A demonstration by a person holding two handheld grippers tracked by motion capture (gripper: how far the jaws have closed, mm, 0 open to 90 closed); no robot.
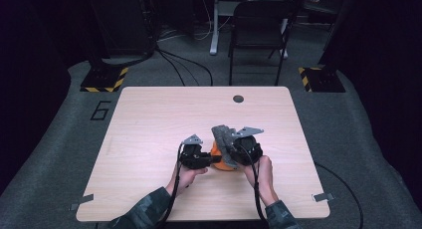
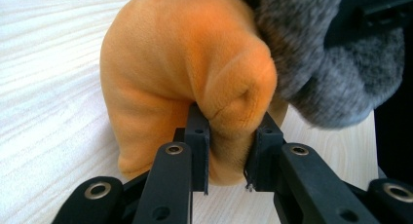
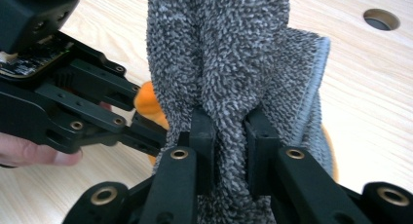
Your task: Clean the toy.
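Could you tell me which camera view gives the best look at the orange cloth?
The left gripper view: the orange cloth is close up, with the left gripper pinching a fold of it. The high view shows a small orange patch between the grippers; the right gripper view shows slivers behind the grey cloth.

A dark room with grey carpet, a black chair behind the wooden table.

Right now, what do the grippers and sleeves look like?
Both are black, boxy two-jaw tools. The left gripper and right gripper each carry a grey three-cornered plate on top and trail a black cable back along the forearm. Their jaws are flat black linkage bars with brass-ringed pivots. The sleeves are dark camouflage fabric.
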